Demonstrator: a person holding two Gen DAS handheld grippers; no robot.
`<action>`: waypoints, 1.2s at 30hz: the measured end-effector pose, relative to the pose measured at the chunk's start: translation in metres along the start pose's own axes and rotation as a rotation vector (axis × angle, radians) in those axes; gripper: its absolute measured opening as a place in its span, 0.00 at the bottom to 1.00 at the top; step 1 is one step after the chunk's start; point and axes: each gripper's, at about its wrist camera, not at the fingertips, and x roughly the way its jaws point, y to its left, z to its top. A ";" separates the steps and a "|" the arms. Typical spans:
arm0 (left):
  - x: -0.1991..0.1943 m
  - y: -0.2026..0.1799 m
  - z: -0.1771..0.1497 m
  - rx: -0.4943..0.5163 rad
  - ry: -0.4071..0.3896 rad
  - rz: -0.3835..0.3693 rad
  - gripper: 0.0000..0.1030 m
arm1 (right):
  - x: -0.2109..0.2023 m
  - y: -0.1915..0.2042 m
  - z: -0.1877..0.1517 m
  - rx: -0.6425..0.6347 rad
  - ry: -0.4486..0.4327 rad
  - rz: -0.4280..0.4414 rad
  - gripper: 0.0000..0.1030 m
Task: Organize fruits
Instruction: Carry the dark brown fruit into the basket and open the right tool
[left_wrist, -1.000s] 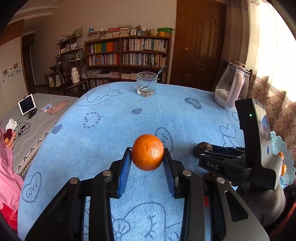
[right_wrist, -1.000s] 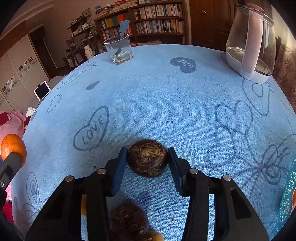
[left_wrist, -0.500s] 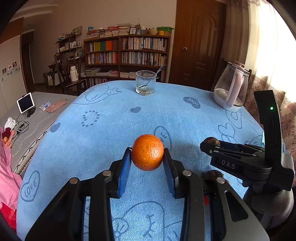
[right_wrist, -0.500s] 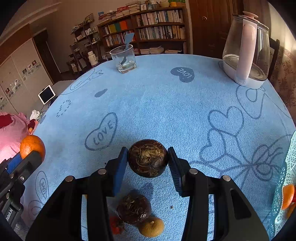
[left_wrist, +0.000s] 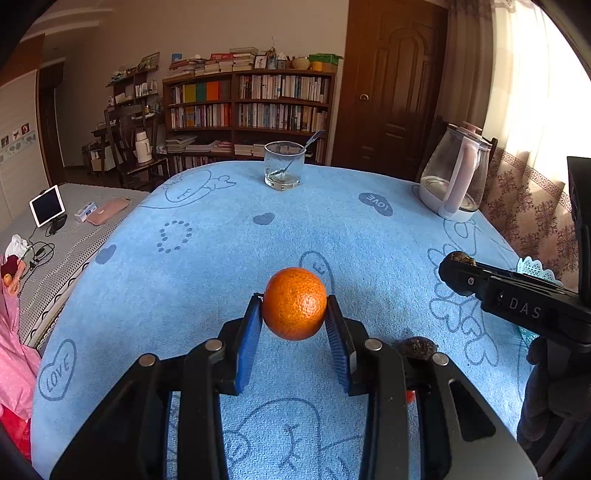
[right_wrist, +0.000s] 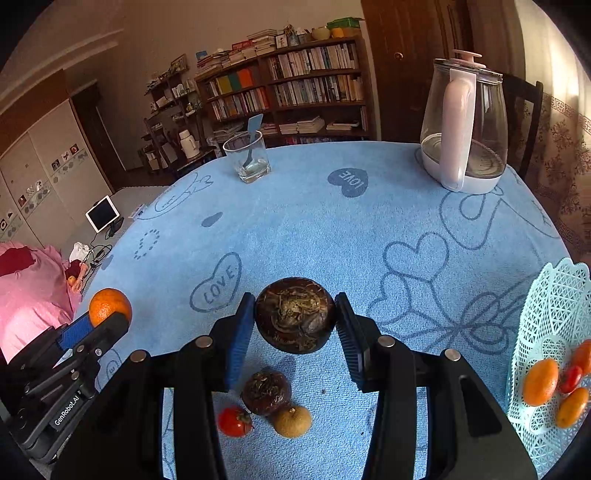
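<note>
My left gripper (left_wrist: 294, 325) is shut on an orange (left_wrist: 294, 303) and holds it above the blue tablecloth (left_wrist: 221, 258). It also shows at the left of the right wrist view (right_wrist: 109, 309). My right gripper (right_wrist: 295, 326) is shut on a dark brown water chestnut (right_wrist: 295, 314), lifted above the cloth. Below it on the cloth lie a second water chestnut (right_wrist: 266, 392), a small red tomato (right_wrist: 233, 421) and a tan round fruit (right_wrist: 293, 421). A pale blue lattice basket (right_wrist: 546, 306) at the right edge holds small orange fruits (right_wrist: 540, 382) and a red one (right_wrist: 570, 378).
A glass kettle with a white handle (right_wrist: 463, 125) stands at the back right of the table. A glass tumbler with a spoon (right_wrist: 248, 157) stands at the back middle. A bed with a tablet (left_wrist: 46, 205) lies left of the table.
Both grippers have risen, each with its fruit in it. The right gripper has moved right, bringing the basket and the loose fruits below into view.
</note>
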 end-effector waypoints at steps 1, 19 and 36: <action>0.000 -0.001 0.000 0.001 0.001 -0.002 0.34 | -0.004 -0.003 0.000 0.006 -0.006 -0.001 0.44; -0.003 -0.017 -0.006 0.035 0.014 -0.040 0.34 | -0.065 -0.081 -0.026 0.147 -0.073 -0.132 0.44; 0.002 -0.050 -0.021 0.089 0.068 -0.079 0.34 | -0.105 -0.133 -0.072 0.163 -0.124 -0.341 0.44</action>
